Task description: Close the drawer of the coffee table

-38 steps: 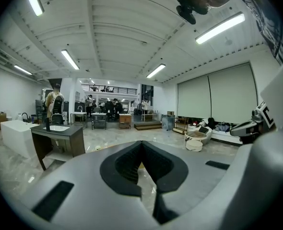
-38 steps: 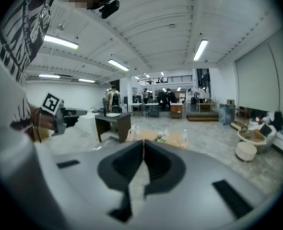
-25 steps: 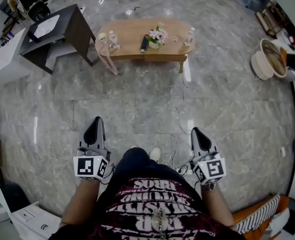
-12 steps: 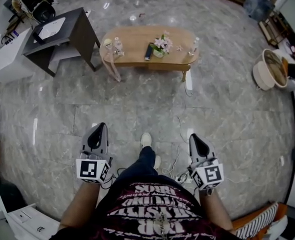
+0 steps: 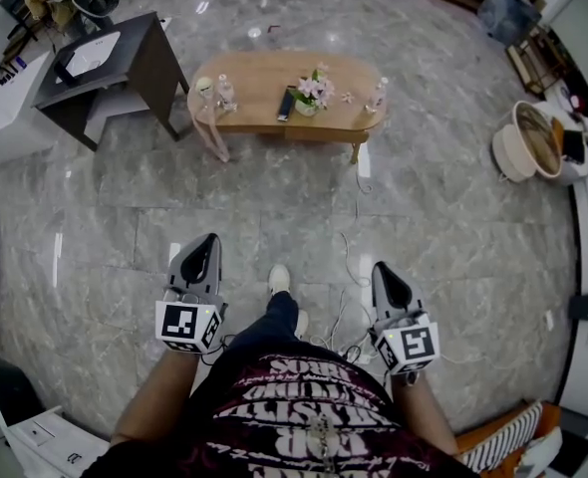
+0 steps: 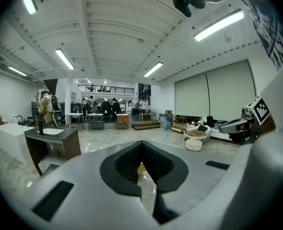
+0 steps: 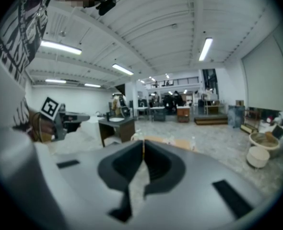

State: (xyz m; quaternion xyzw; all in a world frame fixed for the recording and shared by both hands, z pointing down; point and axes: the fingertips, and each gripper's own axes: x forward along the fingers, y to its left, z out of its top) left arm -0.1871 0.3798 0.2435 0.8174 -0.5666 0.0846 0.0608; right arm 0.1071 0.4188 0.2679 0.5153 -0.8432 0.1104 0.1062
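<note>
The oval wooden coffee table (image 5: 264, 76) stands across the marble floor, far ahead of both grippers. A flower vase (image 5: 312, 90), a dark remote (image 5: 286, 103) and small bottles sit on its top. From here I cannot make out its drawer. My left gripper (image 5: 207, 243) and right gripper (image 5: 382, 270) hang at waist height over bare floor, both shut and empty. In the left gripper view the jaws (image 6: 141, 143) meet, with a sliver of tan wood behind them. The right gripper's jaws (image 7: 143, 143) also meet, with the table (image 7: 182, 143) beyond them.
A dark desk with a basin (image 5: 105, 63) and a white cabinet (image 5: 5, 103) stand left of the table. A round basket seat (image 5: 528, 137) sits at the right. Cables (image 5: 349, 252) trail over the floor between me and the table. A white box (image 5: 45, 436) lies at the bottom left.
One foot has stepped forward between the grippers. Both grippers have shifted slightly with the step, and both have stayed shut.
</note>
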